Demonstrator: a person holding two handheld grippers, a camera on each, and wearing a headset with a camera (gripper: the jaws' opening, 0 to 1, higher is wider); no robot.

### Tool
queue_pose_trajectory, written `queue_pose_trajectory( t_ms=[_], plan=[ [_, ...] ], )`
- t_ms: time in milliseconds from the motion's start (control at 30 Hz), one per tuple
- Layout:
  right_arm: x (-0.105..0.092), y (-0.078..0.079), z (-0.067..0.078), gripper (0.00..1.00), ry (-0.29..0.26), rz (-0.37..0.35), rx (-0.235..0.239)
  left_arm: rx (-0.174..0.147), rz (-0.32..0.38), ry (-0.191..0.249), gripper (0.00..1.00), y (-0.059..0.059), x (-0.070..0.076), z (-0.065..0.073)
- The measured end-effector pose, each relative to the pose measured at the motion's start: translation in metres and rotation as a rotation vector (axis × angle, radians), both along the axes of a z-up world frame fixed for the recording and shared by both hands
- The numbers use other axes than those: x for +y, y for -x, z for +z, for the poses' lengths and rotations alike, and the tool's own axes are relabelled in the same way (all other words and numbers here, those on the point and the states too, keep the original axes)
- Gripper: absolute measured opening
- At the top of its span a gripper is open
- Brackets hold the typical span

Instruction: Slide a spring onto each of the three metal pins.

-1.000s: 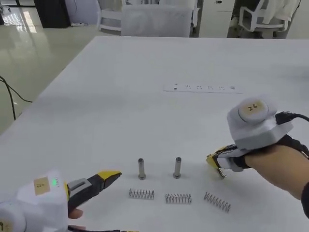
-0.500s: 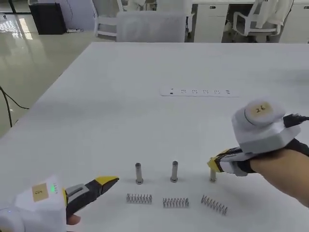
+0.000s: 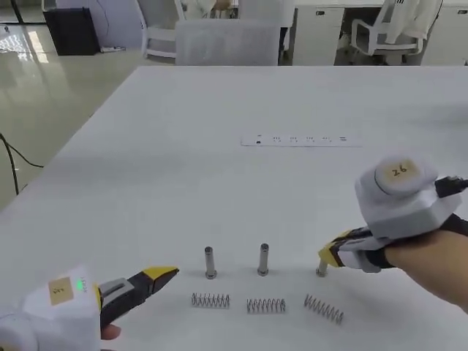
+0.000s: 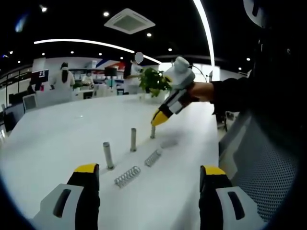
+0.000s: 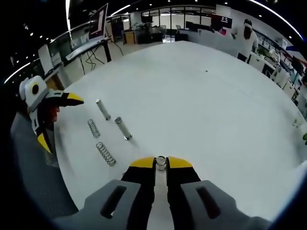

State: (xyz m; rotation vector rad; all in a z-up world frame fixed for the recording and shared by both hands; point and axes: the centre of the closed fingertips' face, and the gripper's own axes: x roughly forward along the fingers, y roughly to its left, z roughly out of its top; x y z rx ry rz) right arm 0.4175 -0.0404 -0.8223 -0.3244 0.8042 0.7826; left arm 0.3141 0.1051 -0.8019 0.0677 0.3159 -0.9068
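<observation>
Two metal pins stand upright on the white table, the left pin (image 3: 210, 262) (image 5: 102, 109) (image 4: 108, 155) and the middle pin (image 3: 263, 259) (image 5: 123, 128) (image 4: 133, 139). A third pin (image 3: 322, 269) (image 5: 160, 162) (image 4: 152, 132) stands to their right, and my right gripper (image 3: 327, 257) (image 5: 160, 164) is shut on its top. Three springs lie in a row in front of the pins: left spring (image 3: 210, 300), middle spring (image 3: 266, 305), right spring (image 3: 323, 308). My left gripper (image 3: 164, 276) (image 4: 148, 170) is open, left of the row, holding nothing.
A white power strip (image 3: 300, 140) lies flat mid-table beyond the pins. Chairs (image 3: 227, 40) stand at the table's far edge. The table's left edge (image 3: 66, 157) drops to a glossy floor with a black cable.
My right gripper has brought the third pin down from a tilted, lifted pose to upright on the table, in line with the other two. The left gripper has barely moved.
</observation>
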Motion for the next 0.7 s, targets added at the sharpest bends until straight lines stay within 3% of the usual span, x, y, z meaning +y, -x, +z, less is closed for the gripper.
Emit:
queue_pose_trajectory(
  t_ms=[300, 700],
  plan=[
    [0.0011, 0.0018, 0.0003, 0.05, 0.017, 0.037, -0.023, 0.001, 0.005, -0.007, 0.83, -0.0001, 0.0012, 0.0006],
    [0.0000, 0.0052, -0.0058, 0.08, 0.036, 0.068, -0.014, -0.001, 0.023, -0.008, 0.82, -0.0014, 0.0052, 0.0027]
  ],
)
